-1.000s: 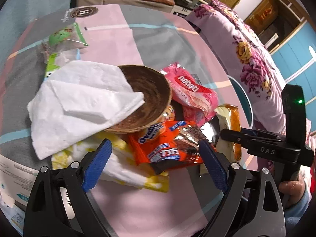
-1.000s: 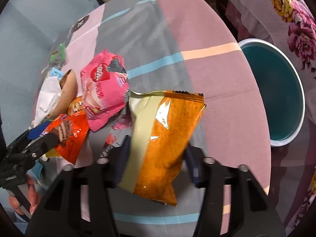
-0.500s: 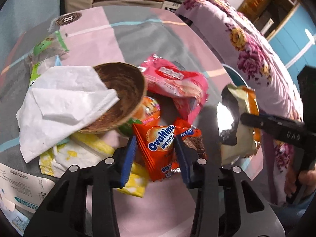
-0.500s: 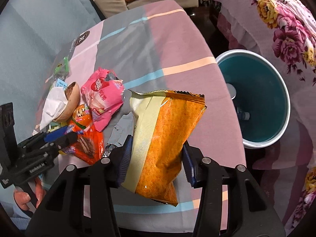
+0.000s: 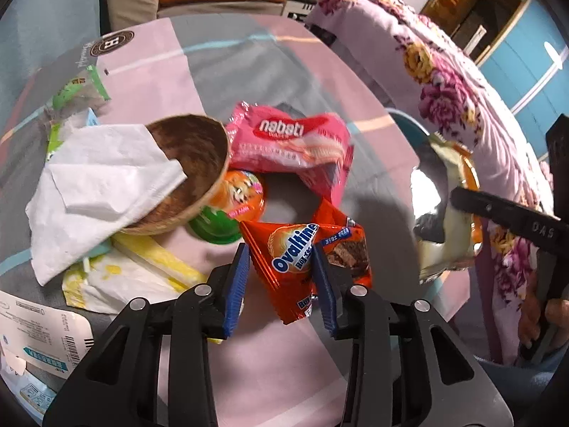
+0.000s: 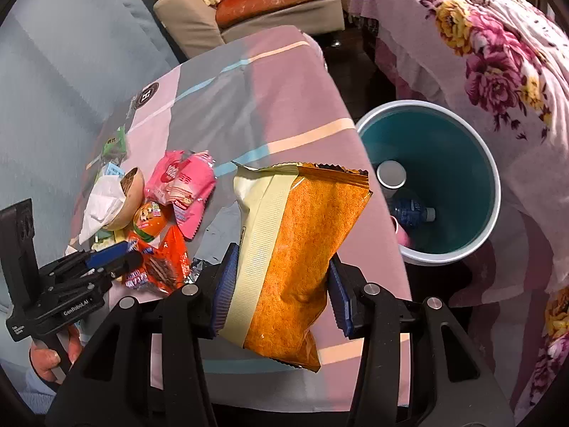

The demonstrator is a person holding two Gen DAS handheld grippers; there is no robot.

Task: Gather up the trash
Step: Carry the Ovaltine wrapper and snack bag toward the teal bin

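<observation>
**Both grippers loaded, bin just off the table edge**

Now each hand carries a piece of trash. The left gripper (image 5: 281, 281) has its blue pads pinched on the lower corner of the orange Ovaltine wrapper (image 5: 302, 252), which stands up between them over the table (image 5: 249, 64). The right gripper (image 6: 281, 288) is clamped across the middle of the orange chip bag (image 6: 302, 249), held clear of the cloth and hanging beside the table's edge. The teal bin (image 6: 437, 142) stands on the floor just past that edge, with a bottle (image 6: 409, 211) and a cup already at its bottom.

The step in hand looks like the carry to the bin. To do it well, the right hand should bring the bag fully over the bin's mouth before letting go, since a long, light bag released near the rim could catch on it or slide down outside. The left hand's grip is only on a corner, so a smooth, unhurried move would keep the wrapper from slipping free. It should lift straight up first, as the pink wafer pack (image 5: 295, 142), the small orange tub (image 5: 242, 195) and the bowl (image 5: 192, 178) with its tissue (image 5: 99, 181) lie close around it and could be dragged along.
</observation>
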